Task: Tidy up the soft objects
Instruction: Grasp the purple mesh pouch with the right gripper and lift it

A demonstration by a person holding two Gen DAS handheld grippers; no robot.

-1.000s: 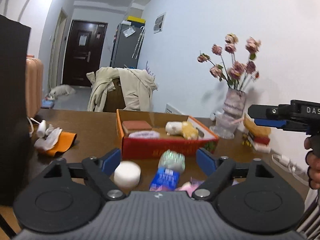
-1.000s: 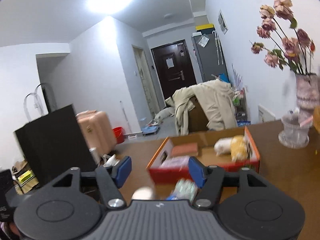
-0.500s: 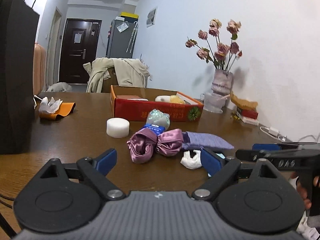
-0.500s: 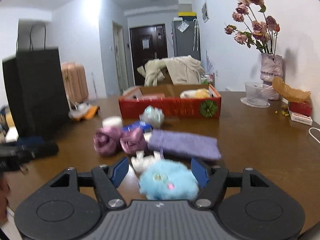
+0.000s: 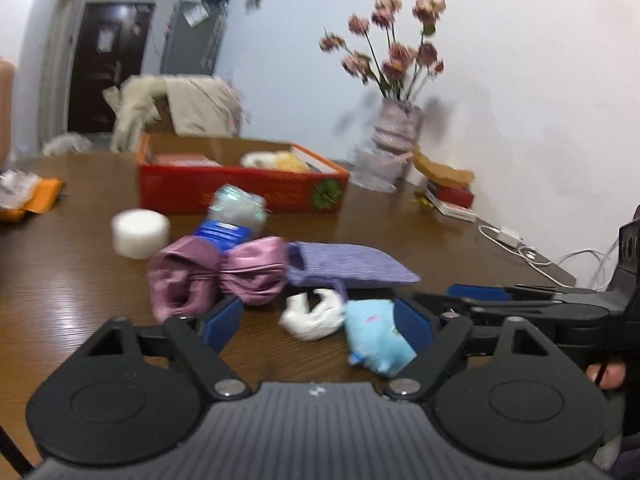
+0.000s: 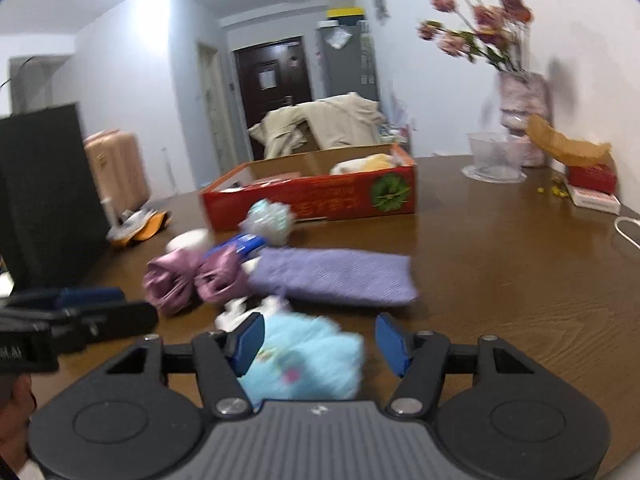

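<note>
Since the blue plush toy (image 6: 300, 364) sits between the right claw (image 6: 320, 344) pads, which are closing but not yet pressing, it looks light and squishy. I'd pinch its fat middle. Left claw (image 5: 316, 322) is apart too, closing, with the white sock (image 5: 312, 316) lying just ahead on the counter (image 5: 72, 280).

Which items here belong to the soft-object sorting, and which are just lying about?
Job: light blue plush, white soft piece, pink satin bow, purple knit pouch, white round sponge, red box.
Lying about: flower vase, black bag, charger cable.
</note>
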